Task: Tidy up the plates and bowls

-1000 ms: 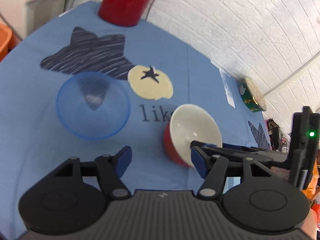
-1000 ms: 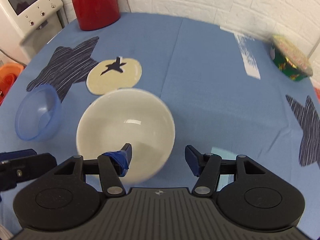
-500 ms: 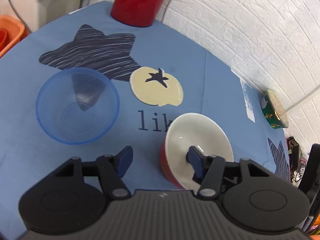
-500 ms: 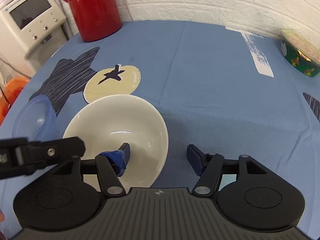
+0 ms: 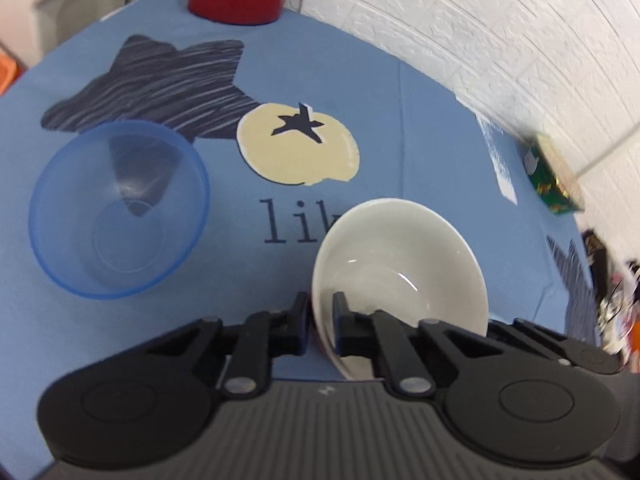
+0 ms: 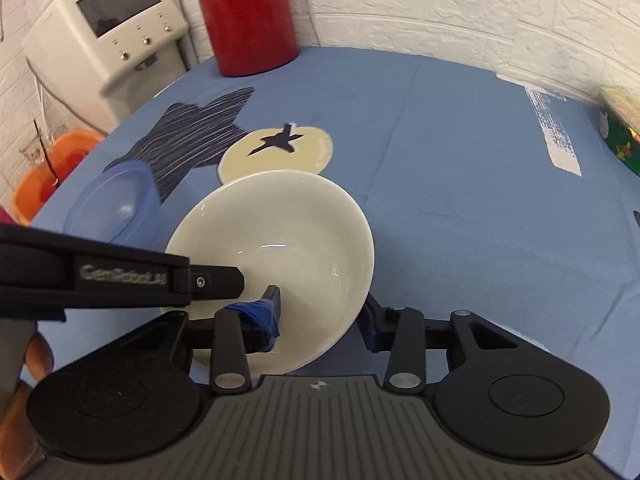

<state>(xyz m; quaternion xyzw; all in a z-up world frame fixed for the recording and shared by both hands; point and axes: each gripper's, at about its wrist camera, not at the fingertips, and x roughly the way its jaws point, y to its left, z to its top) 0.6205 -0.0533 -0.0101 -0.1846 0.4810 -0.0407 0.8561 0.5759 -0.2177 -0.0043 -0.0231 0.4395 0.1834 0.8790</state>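
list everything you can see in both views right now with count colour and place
glossy white ceramic bowl with red outside: 1, white inside, near middle of the table, rim between the fingers of both grippers
translucent blue plastic bowl: 1, blue, left of the white bowl, upright
tall red jug: 1, red, far edge by the wall
green patterned tin: 1, green, far right edge
blue printed tablecloth: 1, blue with dark stars, cream circle and lettering, covers the table
cream appliance with a screen: 1, off the table, far left
orange bucket: 1, below the table's left edge
white brick wall: behind
left gripper: 1, black, shut on the bowl rim
right gripper: 1, black, open across the bowl rim
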